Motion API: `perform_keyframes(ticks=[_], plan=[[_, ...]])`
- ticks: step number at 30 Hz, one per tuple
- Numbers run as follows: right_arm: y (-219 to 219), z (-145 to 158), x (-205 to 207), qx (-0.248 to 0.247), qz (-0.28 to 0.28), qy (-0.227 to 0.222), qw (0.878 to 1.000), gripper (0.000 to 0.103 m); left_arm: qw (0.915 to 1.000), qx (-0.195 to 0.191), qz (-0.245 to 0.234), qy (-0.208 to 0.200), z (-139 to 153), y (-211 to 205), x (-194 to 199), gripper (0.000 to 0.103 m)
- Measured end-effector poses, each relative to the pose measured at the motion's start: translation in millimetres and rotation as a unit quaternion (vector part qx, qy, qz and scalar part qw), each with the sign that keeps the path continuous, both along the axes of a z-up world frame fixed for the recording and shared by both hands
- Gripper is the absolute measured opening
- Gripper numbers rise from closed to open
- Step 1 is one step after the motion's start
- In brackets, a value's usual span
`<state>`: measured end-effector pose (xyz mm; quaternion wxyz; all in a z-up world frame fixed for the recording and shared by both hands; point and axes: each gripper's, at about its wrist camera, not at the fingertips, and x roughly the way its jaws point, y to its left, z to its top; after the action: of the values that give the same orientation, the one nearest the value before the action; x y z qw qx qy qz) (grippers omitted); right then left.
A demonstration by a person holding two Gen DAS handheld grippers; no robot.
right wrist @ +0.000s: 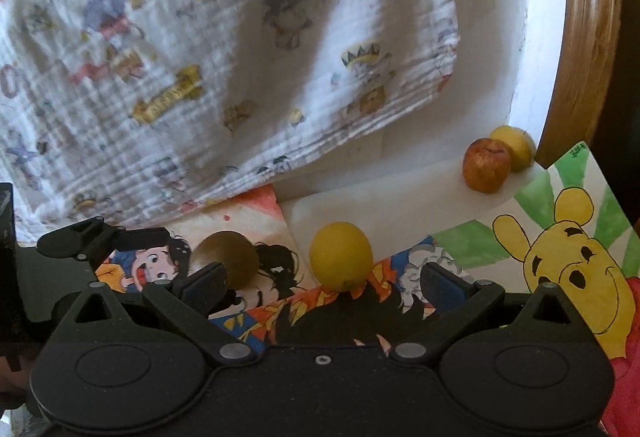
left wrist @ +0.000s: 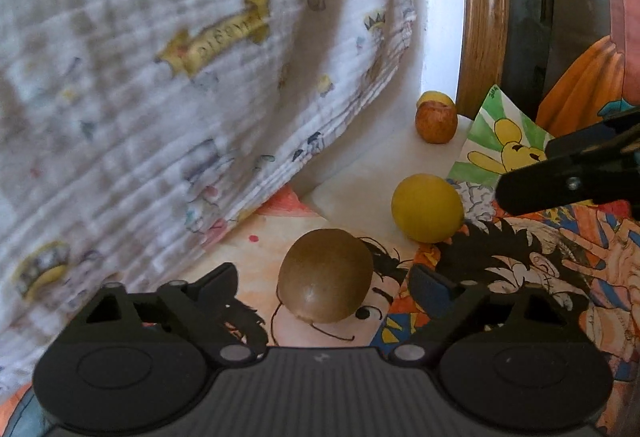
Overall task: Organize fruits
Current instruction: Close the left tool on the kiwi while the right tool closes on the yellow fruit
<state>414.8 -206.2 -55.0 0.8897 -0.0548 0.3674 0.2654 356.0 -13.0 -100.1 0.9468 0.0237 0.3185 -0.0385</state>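
A brown kiwi (left wrist: 326,275) lies on cartoon drawings, between the fingers of my open left gripper (left wrist: 325,287), with gaps on both sides. A yellow lemon (left wrist: 427,207) rests just beyond it to the right. In the right wrist view the lemon (right wrist: 341,256) sits just ahead of my open right gripper (right wrist: 324,285), centred between the fingers and untouched. The kiwi (right wrist: 230,257) lies left of it, partly behind my left finger pad. A red apple (right wrist: 486,165) and a yellow fruit (right wrist: 517,147) sit together at the far right corner.
A printed white cloth (right wrist: 200,57) hangs over the back and left. Cartoon drawings (right wrist: 560,257) cover the white tabletop (right wrist: 400,205). A curved wooden frame (right wrist: 580,37) stands at the right. The left gripper's finger (right wrist: 100,237) shows at left in the right wrist view.
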Motion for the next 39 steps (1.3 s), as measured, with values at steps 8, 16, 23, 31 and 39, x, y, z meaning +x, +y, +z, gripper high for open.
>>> perform_keyframes(ticks=[8, 16, 23, 31, 39], plan=[[-0.9, -11.0, 18.0, 0.001, -0.004, 0.008, 1.000, 0.103, 0.9998, 0.011, -0.014, 0.000, -6.7, -5.3, 15.6, 0.091], [0.0, -16.8, 25.9, 0.000, -0.004, 0.012, 1.000, 0.103, 0.9997, 0.011, -0.013, 0.016, -20.3, -6.2, 28.8, 0.087], [1.5, -21.0, 28.9, -0.002, -0.006, 0.015, 1.000, 0.103, 0.9994, 0.002, -0.016, 0.029, -28.0, -4.3, 36.1, 0.065], [4.9, -25.3, 31.8, -0.004, -0.003, 0.018, 1.000, 0.103, 0.9993, -0.014, -0.019, 0.031, -29.0, 4.5, 34.5, 0.063], [16.1, -30.7, 42.6, -0.010, 0.004, 0.023, 1.000, 0.103, 0.9989, -0.014, -0.010, 0.043, -25.2, 18.3, 21.9, 0.063]])
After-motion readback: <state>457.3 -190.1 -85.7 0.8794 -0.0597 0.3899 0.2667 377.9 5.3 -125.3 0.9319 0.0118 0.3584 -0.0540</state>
